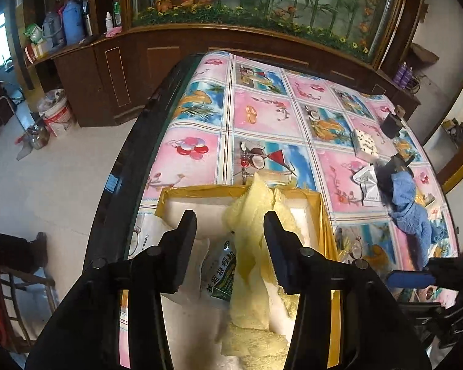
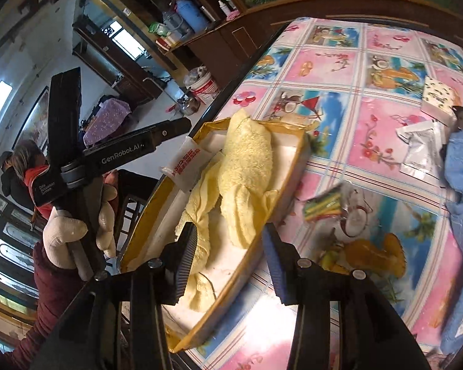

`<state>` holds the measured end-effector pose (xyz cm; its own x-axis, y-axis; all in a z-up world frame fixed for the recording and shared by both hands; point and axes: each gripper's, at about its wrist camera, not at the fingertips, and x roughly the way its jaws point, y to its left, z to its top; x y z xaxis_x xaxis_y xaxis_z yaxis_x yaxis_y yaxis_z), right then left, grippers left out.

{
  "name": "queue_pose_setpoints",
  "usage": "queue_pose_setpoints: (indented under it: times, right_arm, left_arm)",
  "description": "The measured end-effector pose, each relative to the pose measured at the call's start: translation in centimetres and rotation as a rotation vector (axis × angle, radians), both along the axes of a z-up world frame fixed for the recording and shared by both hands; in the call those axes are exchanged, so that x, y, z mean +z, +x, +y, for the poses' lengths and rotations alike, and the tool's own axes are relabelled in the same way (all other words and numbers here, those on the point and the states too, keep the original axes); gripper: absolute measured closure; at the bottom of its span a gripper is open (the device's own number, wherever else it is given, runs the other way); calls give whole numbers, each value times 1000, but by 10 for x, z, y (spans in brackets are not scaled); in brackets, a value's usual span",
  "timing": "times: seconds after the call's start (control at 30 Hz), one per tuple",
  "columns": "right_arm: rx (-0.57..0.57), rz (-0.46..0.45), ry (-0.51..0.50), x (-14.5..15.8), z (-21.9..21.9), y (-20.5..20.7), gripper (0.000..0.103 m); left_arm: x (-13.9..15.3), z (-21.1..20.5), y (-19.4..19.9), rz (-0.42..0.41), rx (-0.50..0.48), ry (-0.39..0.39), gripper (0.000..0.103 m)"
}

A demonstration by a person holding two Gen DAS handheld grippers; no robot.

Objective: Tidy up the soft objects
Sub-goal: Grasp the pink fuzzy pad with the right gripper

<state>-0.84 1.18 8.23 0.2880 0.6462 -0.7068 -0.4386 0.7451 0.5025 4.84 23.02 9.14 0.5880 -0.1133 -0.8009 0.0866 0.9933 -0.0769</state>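
Table (image 1: 262, 114) with pink-and-blue fruit-print cover. Yellow-rimmed box (image 1: 200, 189) at its near edge. Yellow towel (image 1: 250, 246) lies in the box, long axis running near-to-far, far end draped over the rim. Blue towel (image 1: 413, 212) crumpled to the right, well apart. Left hand-held gripper (image 1: 230, 254): fingers apart, empty, over the box. Right hand-held gripper (image 2: 230, 266): fingers apart, empty.
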Motion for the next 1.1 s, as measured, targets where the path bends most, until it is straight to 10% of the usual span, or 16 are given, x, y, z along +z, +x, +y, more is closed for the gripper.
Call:
queue_pose_setpoints:
  times: [0.3, 0.63, 0.93, 1.1]
  right_arm:
    - [-183, -172, -86, 19, -115, -50, 55]
    - [-313, -4, -130, -43, -209, -90, 55]
    - [-376, 18, -56, -49, -248, -95, 55]
    - [-307, 21, -40, -50, -239, -96, 55]
  left_arm:
    - [16, -61, -80, -41, -152, -104, 58]
    - [-38, -189, -119, 72, -449, -213, 58]
    - [-67, -234, -136, 86, -648, -23, 58]
    - [-78, -254, -129, 73, -686, 52, 34]
